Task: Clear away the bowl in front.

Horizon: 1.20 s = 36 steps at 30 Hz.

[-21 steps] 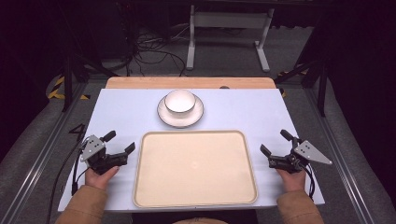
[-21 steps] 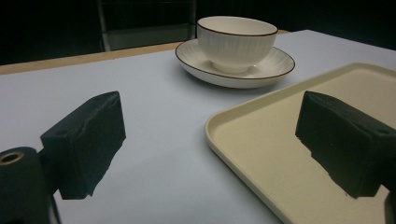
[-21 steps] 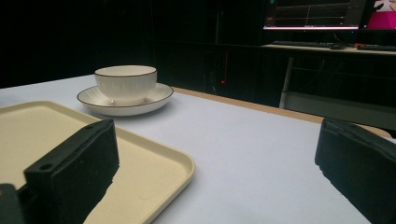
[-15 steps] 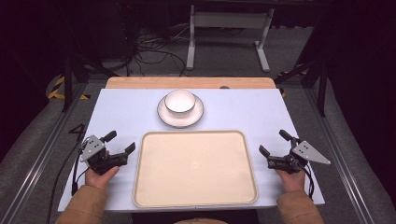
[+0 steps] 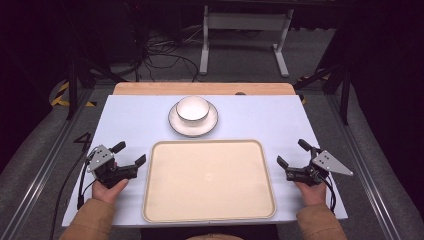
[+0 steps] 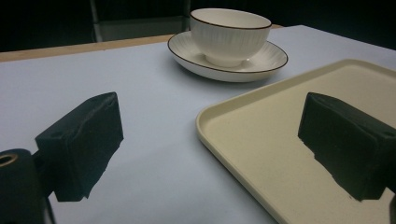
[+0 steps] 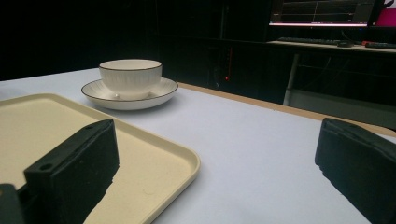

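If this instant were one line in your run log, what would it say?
left gripper: open, left of tray | right gripper: open, right of tray | tray: bare | bowl: on saucer, beyond tray | contact: none

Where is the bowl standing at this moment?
In the high view the bowl stands on a saucer at the far middle of the table, just beyond the far edge of the tray.

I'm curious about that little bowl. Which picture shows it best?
The left gripper view: the bowl is close, with ribbed sides and dark rim clear, sitting on its saucer. The right gripper view shows it farther off; the high view shows its inside from above.
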Each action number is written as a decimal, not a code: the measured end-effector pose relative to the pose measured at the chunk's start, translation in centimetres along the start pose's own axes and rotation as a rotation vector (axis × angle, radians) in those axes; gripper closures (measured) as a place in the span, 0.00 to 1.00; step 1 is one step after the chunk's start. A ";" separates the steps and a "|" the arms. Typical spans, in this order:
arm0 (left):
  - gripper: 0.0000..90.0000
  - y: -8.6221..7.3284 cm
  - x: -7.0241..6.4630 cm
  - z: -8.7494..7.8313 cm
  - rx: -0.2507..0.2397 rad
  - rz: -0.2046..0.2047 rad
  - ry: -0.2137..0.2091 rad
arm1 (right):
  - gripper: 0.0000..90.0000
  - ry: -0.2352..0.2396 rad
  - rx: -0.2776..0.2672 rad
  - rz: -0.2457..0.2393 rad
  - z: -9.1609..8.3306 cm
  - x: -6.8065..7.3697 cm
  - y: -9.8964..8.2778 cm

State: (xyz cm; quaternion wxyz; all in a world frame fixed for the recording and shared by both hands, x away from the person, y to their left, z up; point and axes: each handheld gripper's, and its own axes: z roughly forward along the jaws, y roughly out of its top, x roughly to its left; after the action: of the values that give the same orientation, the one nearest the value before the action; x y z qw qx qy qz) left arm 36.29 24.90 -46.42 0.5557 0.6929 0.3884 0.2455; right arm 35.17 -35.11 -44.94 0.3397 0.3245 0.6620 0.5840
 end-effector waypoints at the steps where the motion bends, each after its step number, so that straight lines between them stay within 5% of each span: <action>1: 0.08 0.0 0.0 0.0 0.003 0.001 0.000 | 0.00 0.000 0.001 0.000 0.0 0.0 0.0; 8: 0.09 0.4 0.0 -0.3 -0.004 -0.009 0.008 | 0.00 0.004 0.007 0.008 0.1 0.0 0.0; 12: 0.10 1.4 -0.3 -0.6 -0.021 0.020 0.025 | 0.00 -0.002 0.014 0.022 0.1 0.0 -0.1; 24: 0.09 4.4 -1.1 -0.9 -0.034 0.017 -0.022 | 0.00 -0.007 0.041 0.031 0.3 0.0 -0.2; 36: 0.09 6.4 -1.5 -1.3 -0.040 0.031 -0.025 | 0.00 -0.008 0.048 0.039 0.3 -0.1 -0.2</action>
State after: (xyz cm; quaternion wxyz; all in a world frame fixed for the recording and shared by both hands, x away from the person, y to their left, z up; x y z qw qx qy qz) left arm 36.18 23.93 -39.75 0.5703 0.6907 0.3656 0.2532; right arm 35.49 -35.01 -45.21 0.3233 0.3477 0.6680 0.5731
